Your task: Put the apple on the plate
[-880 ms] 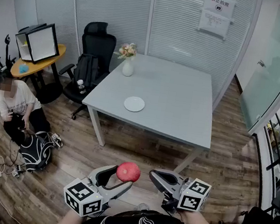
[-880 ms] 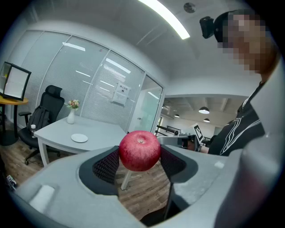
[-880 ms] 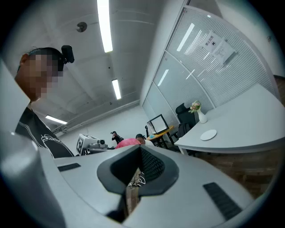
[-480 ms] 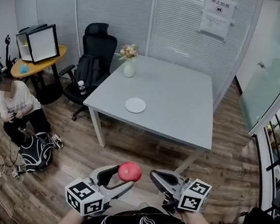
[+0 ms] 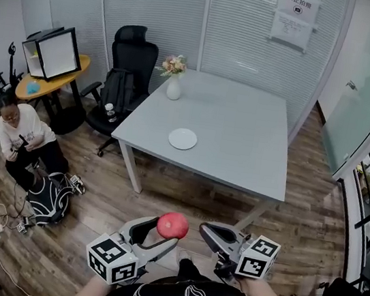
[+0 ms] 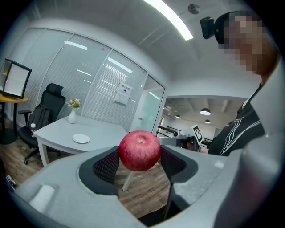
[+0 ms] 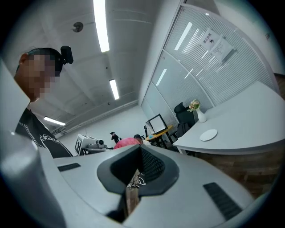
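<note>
- Apple first: it sits clamped between the two dark ribbed pads of the left gripper, stem dimple up. Its place in the head view is nearly what it was a moment ago, so the grip has not slipped.
- Beside it, the right gripper has its jaws together with nothing between them. It is carried level and plays no part in the hold. It too has kept its place against the holder's body.
- Below the two grippers, a foot now shows on the wooden floor where none was visible before. I read that as a step being taken.
- Across the bare floor, the table has drifted a little to the right in the head view, and the plate with it. That shift belongs to the camera and fits a slow approach.
- The plate lies empty near the table's front-left corner, well apart from the apple. The carry is still at an early stage, and most of the gap remains to be closed.
- Farther back, the vase of flowers stands at the table's far-left corner, clear of the plate. It should not get in the way of setting the apple down.
</note>
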The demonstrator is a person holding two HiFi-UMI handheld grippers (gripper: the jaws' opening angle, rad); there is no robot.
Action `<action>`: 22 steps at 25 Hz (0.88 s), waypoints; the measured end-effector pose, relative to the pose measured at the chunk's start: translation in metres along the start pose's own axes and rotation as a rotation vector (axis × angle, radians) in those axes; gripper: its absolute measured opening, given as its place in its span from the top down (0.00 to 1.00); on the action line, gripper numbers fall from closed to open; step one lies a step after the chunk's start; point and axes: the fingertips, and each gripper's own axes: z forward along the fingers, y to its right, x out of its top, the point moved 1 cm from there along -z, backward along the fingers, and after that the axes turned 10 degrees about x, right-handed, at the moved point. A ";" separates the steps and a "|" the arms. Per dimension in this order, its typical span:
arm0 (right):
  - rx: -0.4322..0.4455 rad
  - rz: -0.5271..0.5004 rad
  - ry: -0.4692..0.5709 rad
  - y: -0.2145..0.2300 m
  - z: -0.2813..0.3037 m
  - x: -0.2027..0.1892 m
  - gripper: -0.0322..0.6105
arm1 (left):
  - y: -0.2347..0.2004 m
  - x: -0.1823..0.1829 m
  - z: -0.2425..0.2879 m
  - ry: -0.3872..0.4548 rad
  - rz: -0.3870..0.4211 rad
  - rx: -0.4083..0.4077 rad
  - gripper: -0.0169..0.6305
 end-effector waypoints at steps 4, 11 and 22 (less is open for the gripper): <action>0.006 0.012 -0.015 0.023 0.008 0.010 0.94 | -0.016 0.007 0.020 -0.015 -0.019 0.016 0.51; 0.014 0.053 -0.010 0.086 0.020 0.036 0.94 | -0.051 0.026 0.074 -0.047 -0.038 0.045 0.51; 0.060 0.081 -0.012 0.190 0.044 0.087 0.94 | -0.111 0.061 0.168 -0.079 -0.046 0.094 0.51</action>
